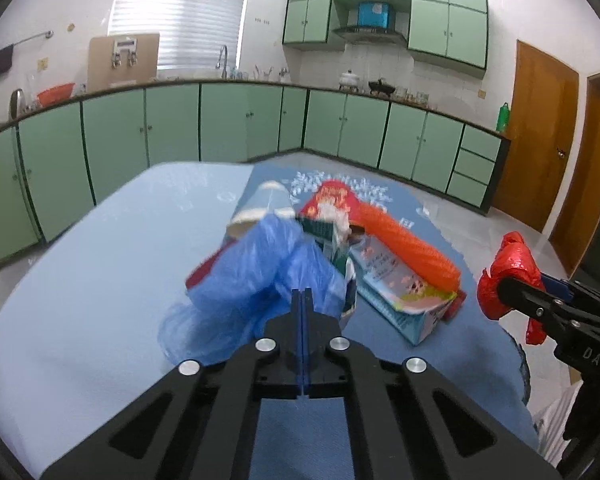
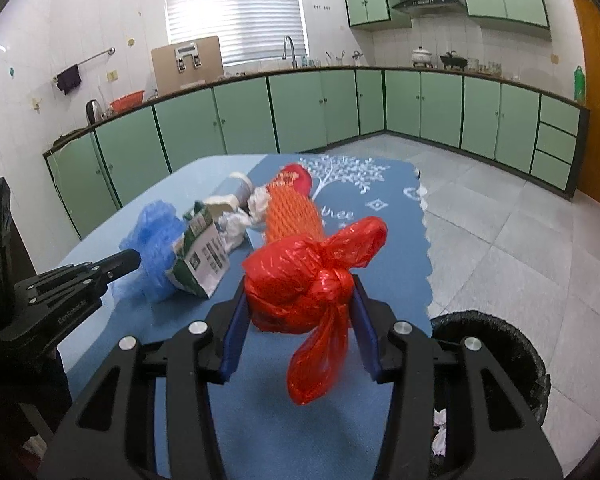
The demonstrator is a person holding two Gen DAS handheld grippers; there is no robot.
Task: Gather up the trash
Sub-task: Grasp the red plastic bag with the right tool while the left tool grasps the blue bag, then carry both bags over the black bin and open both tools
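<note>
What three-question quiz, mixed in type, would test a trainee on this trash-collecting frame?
1. True or false: the right gripper holds the knotted red bag.
2. Which item does the left gripper pinch: (a) orange foam net (b) blue plastic bag (c) green carton?
3. Fill in: the black-lined bin stands on the ____ beside the table.

Key: 1 true; 2 b; 3 floor.
</note>
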